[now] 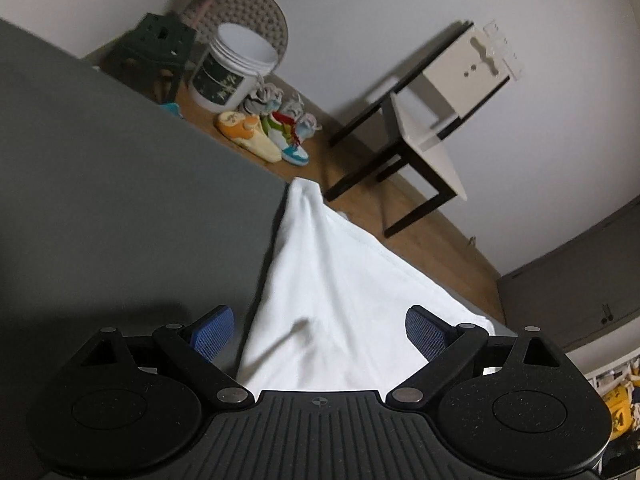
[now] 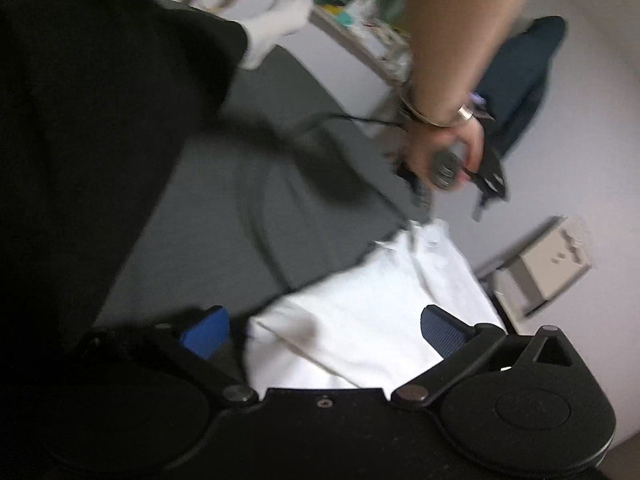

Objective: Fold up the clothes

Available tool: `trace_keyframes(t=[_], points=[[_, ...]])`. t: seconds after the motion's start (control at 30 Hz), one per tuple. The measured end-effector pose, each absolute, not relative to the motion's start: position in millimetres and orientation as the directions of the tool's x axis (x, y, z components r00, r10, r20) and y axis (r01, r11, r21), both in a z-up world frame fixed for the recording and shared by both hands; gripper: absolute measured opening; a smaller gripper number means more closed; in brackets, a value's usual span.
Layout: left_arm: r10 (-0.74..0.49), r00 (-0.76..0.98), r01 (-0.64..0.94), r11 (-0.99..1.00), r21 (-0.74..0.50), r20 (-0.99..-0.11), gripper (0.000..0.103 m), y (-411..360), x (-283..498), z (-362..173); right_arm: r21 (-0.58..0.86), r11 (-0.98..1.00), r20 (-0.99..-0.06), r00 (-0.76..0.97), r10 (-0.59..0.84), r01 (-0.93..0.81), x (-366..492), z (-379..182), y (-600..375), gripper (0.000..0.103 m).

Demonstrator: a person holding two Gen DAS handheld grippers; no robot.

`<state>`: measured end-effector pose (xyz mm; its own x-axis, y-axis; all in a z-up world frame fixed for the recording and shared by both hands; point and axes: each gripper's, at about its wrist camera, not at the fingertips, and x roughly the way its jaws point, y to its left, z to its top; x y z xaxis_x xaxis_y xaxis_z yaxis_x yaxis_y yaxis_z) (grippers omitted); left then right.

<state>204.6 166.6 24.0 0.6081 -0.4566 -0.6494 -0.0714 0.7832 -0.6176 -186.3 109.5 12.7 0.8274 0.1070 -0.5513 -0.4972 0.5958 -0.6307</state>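
Left gripper (image 1: 320, 330) spread wide, empty, over white shirt (image 1: 332, 292) on grey bed (image 1: 120, 200). Right gripper (image 2: 328, 332) likewise wide apart, holding nothing.

My left wrist camera sits just behind the left gripper (image 1: 319, 334) and looks forward along its two spread fingers, tilted, low over the white garment (image 1: 328, 292) on the grey surface (image 1: 100, 200), with the wall, shoes (image 1: 264, 132) and a small white side table (image 1: 436, 120) beyond. My right wrist camera sits just behind the right gripper (image 2: 324, 332), also close above the white garment (image 2: 372, 312), facing across the grey surface (image 2: 224, 208) toward a person's hand (image 2: 440, 152) holding the other gripper; this view is motion-blurred. Both views share the garment, the grey surface and the side table (image 2: 548, 264).
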Motion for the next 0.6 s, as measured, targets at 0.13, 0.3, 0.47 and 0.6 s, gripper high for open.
trace_keyframes(t=[0.13, 0.3, 0.47, 0.6], points=[[-0.462, 0.592, -0.038, 0.803, -0.595, -0.661, 0.094, 156, 239, 23, -0.615, 0.574, -0.591, 0.798, 0.119, -0.541, -178, 8, 108, 0.103], [-0.451, 0.562, -0.043, 0.821, -0.569, -0.694, 0.093, 148, 275, 11, -0.623, 0.579, -0.575, 0.81, 0.116, -0.525, -176, 4, 112, 0.103], [-0.399, 0.6, -0.025, 0.857, -0.514, -0.694, 0.093, 144, 288, 8, -0.593, 0.594, -0.59, 0.795, 0.141, -0.544, -180, 9, 105, 0.099], [-0.403, 0.628, -0.053, 0.831, -0.554, -0.666, 0.092, 144, 294, 2, -0.576, 0.617, -0.591, 0.795, 0.139, -0.536, -181, 9, 105, 0.093]])
